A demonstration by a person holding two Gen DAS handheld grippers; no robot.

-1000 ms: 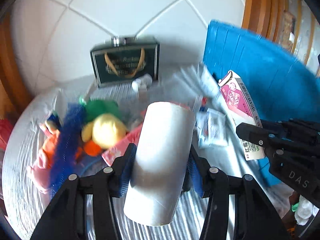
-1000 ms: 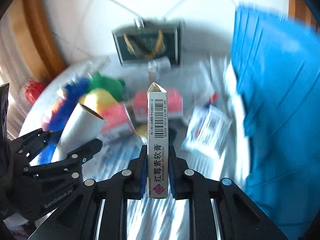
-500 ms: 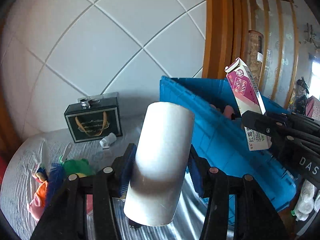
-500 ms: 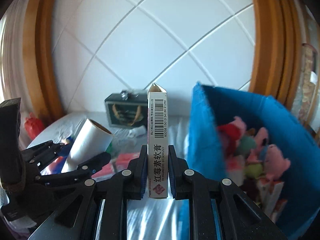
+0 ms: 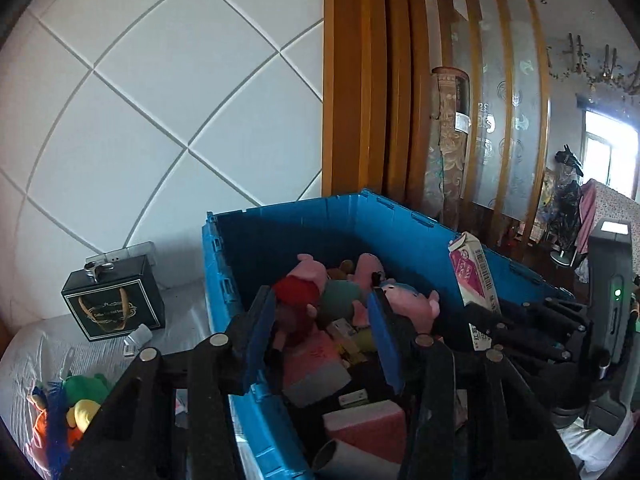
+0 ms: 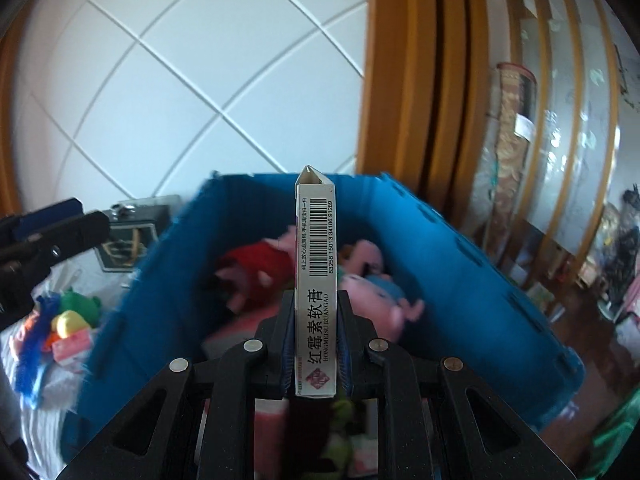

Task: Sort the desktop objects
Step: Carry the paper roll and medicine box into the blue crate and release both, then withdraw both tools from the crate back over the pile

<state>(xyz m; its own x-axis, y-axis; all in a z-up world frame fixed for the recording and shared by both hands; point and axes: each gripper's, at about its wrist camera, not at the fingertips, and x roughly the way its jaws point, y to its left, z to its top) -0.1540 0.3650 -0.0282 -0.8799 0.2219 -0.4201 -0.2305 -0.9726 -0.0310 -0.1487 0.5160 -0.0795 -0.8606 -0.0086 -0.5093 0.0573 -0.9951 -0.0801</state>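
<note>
Holding a thin box (image 6: 316,280) upright between its jaws, the right gripper (image 6: 315,340) hangs over the blue bin (image 6: 460,264), plush toys (image 6: 372,280) below and ahead. The left gripper (image 5: 322,340) stands wide and empty above the same bin, a white roll (image 5: 340,458) lying beneath its jaws. Risk: released too near the rim, the box could tip out; the grippers are close enough to collide.
</note>
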